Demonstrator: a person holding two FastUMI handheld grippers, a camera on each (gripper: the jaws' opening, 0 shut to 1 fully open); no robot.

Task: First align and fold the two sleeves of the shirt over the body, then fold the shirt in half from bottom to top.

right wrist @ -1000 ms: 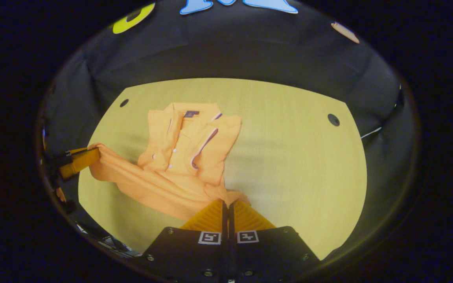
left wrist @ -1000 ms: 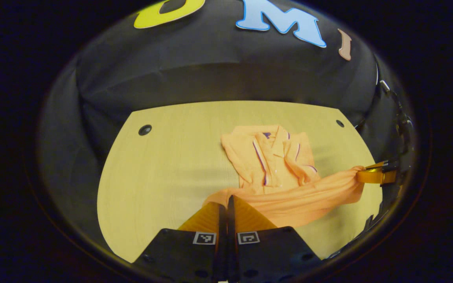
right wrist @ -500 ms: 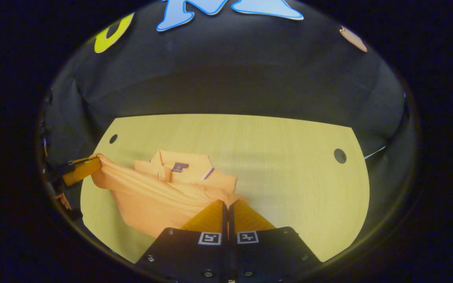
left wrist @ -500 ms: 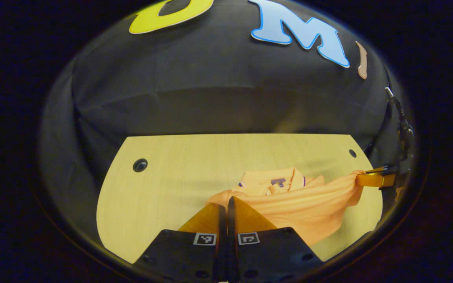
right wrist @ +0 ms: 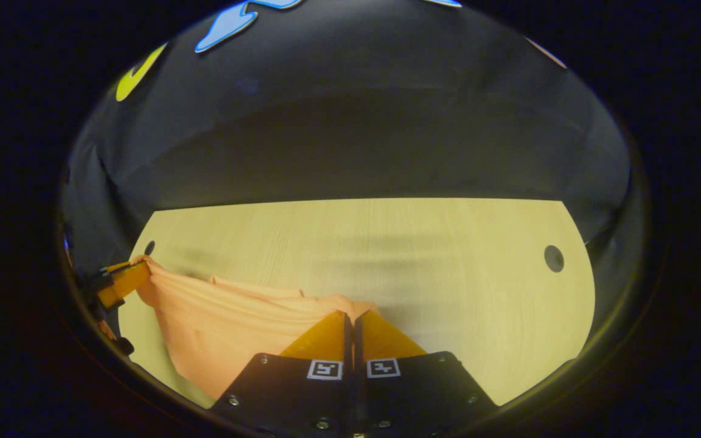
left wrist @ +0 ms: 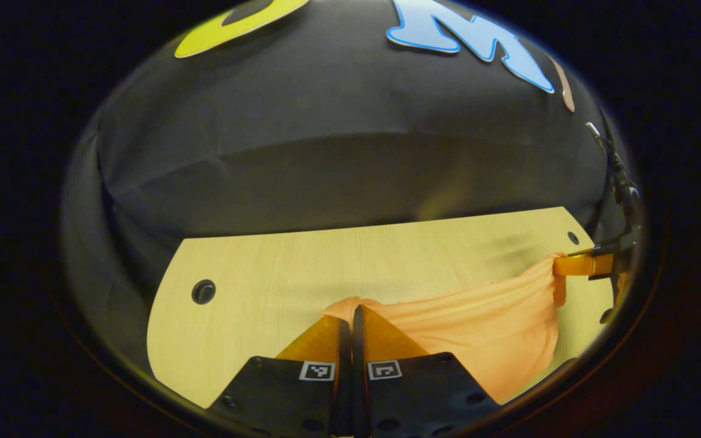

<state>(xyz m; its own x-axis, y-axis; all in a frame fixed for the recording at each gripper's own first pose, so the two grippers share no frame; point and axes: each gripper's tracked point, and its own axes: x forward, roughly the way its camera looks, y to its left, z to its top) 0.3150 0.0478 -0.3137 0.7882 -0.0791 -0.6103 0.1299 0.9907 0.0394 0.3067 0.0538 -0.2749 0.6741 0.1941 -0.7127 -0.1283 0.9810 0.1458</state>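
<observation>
1. Left gripper view: your left gripper [left wrist: 352, 316] is closed on one bottom corner of the shirt [left wrist: 484, 322]. Across the cloth, the right gripper [left wrist: 575, 265] pinches the other corner near the table's [left wrist: 277, 274] right edge. Keep the hem taut and level between the two, so the fold lands square.

2. Right gripper view: the right gripper [right wrist: 351, 322] is clamped on its corner, and the left gripper [right wrist: 120, 281] holds the far one by the table's left edge. The shirt [right wrist: 223, 328] hangs as a sheet over the near half of the table [right wrist: 423, 261]. Carry both corners towards the far edge at one pace and lower them together; the collar is hidden, so judge the landing with care.

3. Against half a second ago, the collar and placket have vanished behind the raised hem, and both cameras tilt further up towards the booth wall.
</observation>
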